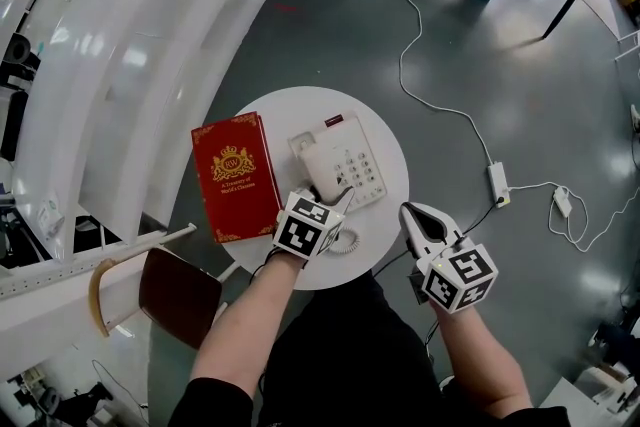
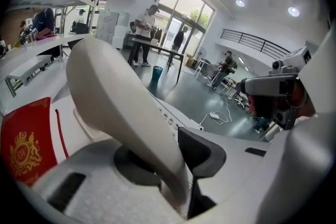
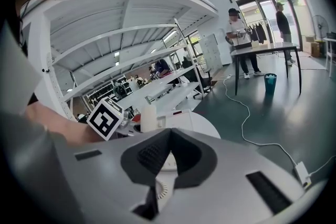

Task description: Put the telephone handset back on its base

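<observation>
**Head view.** The round white surface [image 1: 275, 105] is standing at frame centre. The base [image 1: 352, 165] is lying at its middle, with its keypad on the right half. A red book [image 1: 234, 177] is lying just beside the base on the left. The handset [image 1: 318, 170] is lying along the left side of the base; whether it is fully seated cannot be told. The left gripper [image 1: 338, 202] is reaching in from the lower edge, with its fingers at the near end of the handset. The coiled cord [image 1: 346, 241] is lying just below them. The right gripper [image 1: 412, 212] is hanging at the lower right by the rim of the surface, apart from the handset.

**Left gripper view.** The handset [image 2: 115, 97] is running from between the fingers toward the upper left. The left gripper [image 2: 160, 162] is holding its fingers partly apart. The handset is leaning on the left one, and a thin dark gap is showing beside the right pad [image 2: 205, 152]. The red book [image 2: 23, 149] is showing at the left edge.

**Right gripper view.** The right gripper [image 3: 169, 165] is keeping its fingers closed pad to pad, with nothing between them. The base [image 3: 181, 117] is lying beyond them at centre.
</observation>
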A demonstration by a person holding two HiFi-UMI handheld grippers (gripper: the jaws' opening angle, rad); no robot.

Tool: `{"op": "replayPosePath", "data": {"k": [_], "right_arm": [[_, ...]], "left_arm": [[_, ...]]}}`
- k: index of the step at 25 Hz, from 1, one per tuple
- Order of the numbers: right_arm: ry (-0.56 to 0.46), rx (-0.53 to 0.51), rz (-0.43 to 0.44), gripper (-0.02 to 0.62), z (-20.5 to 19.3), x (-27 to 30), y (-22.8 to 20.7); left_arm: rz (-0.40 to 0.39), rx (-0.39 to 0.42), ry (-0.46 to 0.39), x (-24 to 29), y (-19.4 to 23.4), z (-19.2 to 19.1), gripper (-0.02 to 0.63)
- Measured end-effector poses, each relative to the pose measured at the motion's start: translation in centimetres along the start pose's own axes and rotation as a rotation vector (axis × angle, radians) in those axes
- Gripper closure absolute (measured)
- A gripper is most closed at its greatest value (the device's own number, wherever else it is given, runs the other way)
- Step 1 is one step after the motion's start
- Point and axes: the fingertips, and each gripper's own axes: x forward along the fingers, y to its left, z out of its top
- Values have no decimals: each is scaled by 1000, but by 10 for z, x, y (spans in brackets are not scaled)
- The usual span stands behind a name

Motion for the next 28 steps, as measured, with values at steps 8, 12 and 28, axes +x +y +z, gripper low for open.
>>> {"op": "replayPosePath", "data": {"k": [8, 12, 28], "right_arm": [[9, 4, 9, 590, 0, 2, -2], [13, 2, 14, 589, 2, 3, -1], [20, 13, 14, 589, 0, 2, -3]], "left_arm": [[61, -60, 10, 0, 17, -2, 479], [24, -136, -22, 3, 14, -2, 489], [85, -164, 14, 6, 29, -11, 436]]}}
